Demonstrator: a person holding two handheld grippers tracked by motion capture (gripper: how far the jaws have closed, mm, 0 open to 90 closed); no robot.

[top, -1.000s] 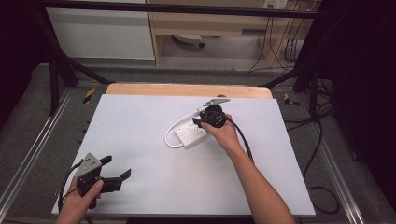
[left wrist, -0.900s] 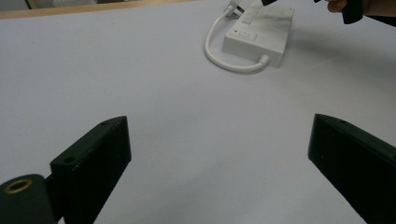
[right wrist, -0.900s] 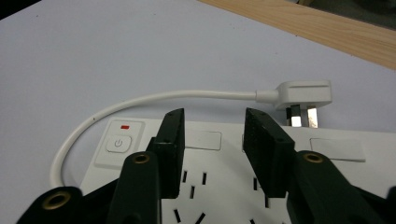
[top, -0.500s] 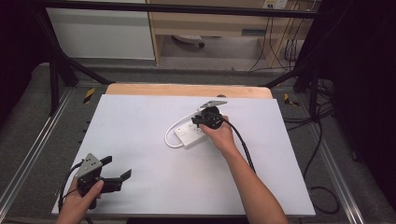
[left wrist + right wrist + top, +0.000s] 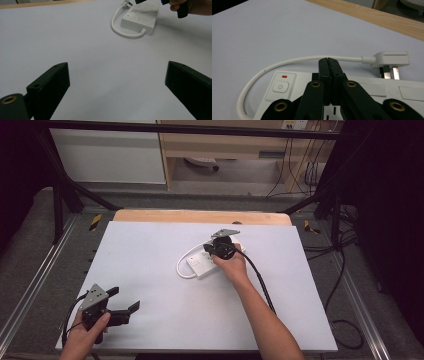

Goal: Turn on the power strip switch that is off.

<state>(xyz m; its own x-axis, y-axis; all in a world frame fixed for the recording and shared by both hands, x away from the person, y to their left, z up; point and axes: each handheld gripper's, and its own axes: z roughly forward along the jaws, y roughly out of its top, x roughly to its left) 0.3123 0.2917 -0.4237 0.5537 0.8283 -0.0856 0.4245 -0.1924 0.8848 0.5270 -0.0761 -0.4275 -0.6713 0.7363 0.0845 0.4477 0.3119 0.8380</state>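
A white power strip (image 5: 201,266) lies at the middle of the white table, its short white cable (image 5: 287,62) looping round to a white plug (image 5: 390,60) beside it. My right gripper (image 5: 328,61) hovers just over the strip (image 5: 372,87), near its power button (image 5: 280,87). Its jaws have just been closing and now meet, with nothing between them. In the high view this gripper (image 5: 220,250) is over the strip's far end. My left gripper (image 5: 123,299) rests open at the near left corner, its jaws wide apart (image 5: 116,82) and aimed at the strip (image 5: 141,16).
The white tabletop (image 5: 150,245) has a wooden strip (image 5: 200,216) along its far edge. A black cable (image 5: 260,280) trails from the right gripper along the forearm. Metal frame rails run along both sides of the table.
The right hand has shifted slightly over the power strip. The left hand and its gripper have stayed where they were.
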